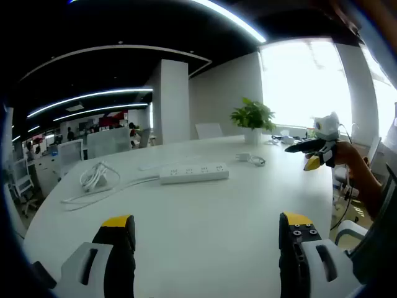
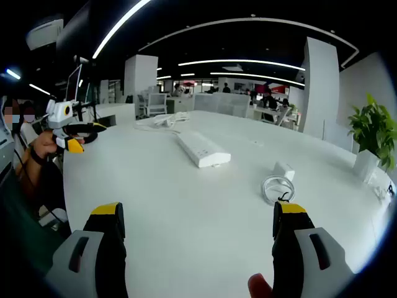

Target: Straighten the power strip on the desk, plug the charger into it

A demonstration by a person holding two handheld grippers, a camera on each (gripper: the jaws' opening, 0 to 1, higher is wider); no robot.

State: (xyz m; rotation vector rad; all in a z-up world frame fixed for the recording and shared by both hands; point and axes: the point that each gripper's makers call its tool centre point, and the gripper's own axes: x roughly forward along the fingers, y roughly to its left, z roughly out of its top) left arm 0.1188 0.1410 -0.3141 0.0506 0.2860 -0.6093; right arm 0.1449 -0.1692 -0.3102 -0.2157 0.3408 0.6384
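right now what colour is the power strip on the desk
White long plastic power strip, clearest in the left gripper view.

a broad white desk [image 1: 205,217] runs through both views, its bare top glossy under the ceiling lights. a green potted plant [image 1: 253,116] in a white pot stands at the far edge of the desk in the left gripper view, near a bright window [image 1: 304,81]; the same plant [image 2: 374,133] sits at the right side of the right gripper view. a white square pillar [image 1: 173,101] rises behind the desk. long strip lights [image 2: 239,61] curve across the dark ceiling. further back stand office desks and chairs [image 2: 155,102], too small to make out well.
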